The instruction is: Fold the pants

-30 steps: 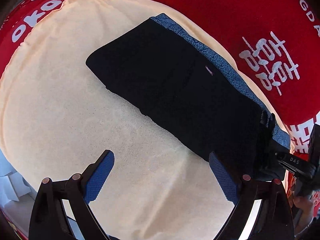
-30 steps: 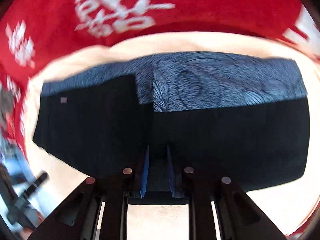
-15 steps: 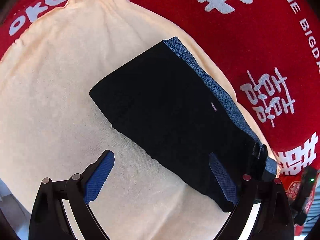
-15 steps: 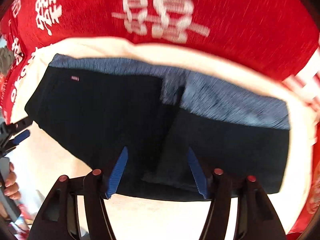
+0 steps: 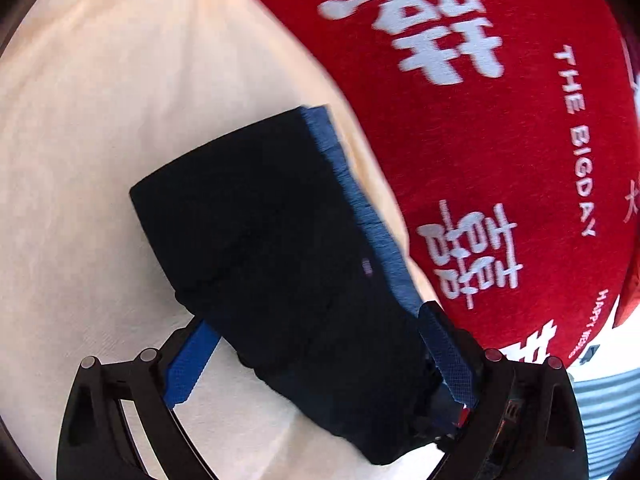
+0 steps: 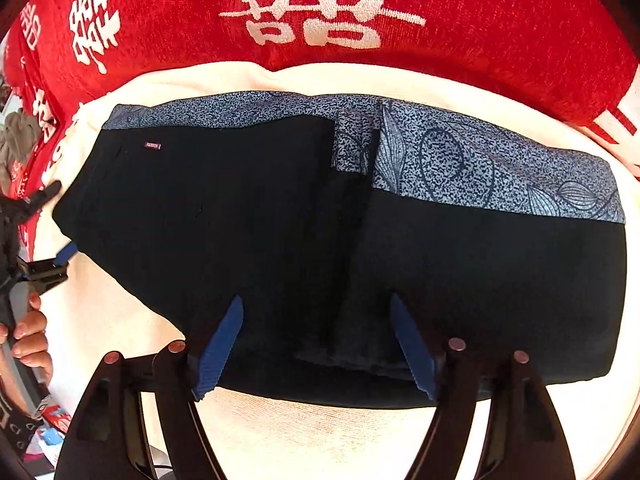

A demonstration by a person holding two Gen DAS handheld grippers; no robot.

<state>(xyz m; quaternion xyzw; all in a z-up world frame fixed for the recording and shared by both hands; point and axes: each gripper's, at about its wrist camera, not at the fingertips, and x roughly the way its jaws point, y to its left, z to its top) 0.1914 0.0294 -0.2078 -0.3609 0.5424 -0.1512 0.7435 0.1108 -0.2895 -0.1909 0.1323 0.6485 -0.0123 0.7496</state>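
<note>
The pants (image 6: 248,220) lie on a cream cloth (image 6: 320,428) spread over a red cover with white lettering (image 6: 500,20); they already form a long, flat, dark band, with a strip of blue-grey patterned lining (image 6: 480,160) showing along the far edge and a small label (image 6: 152,145) near the left end; a raised seam or overlap runs across the middle, so at least one fold looks finished, though how many layers lie beneath cannot be told. The right gripper (image 6: 316,344) hangs over the near edge at that middle overlap; its jaws are opening, the blue pads (image 6: 220,344) stand apart above the cloth, and nothing is pinched between them; by the look of it, it is letting go of a part just laid down. The left gripper (image 5: 320,352) sits at the left end of the band, spread wide, with the end of the pants lying between its fingers (image 5: 192,360); the pads do not visibly press on the fabric, so no grip is made there yet; in the right wrist view the person's hand (image 6: 28,340) carrying it shows at the picture's left edge. As a judgement, the lengthwise folding is done and the task is well past halfway; what seems left is to bring one end over the other to make a shorter packet, then smooth it; the band lies tidy enough for that, with edges fairly even.
</note>
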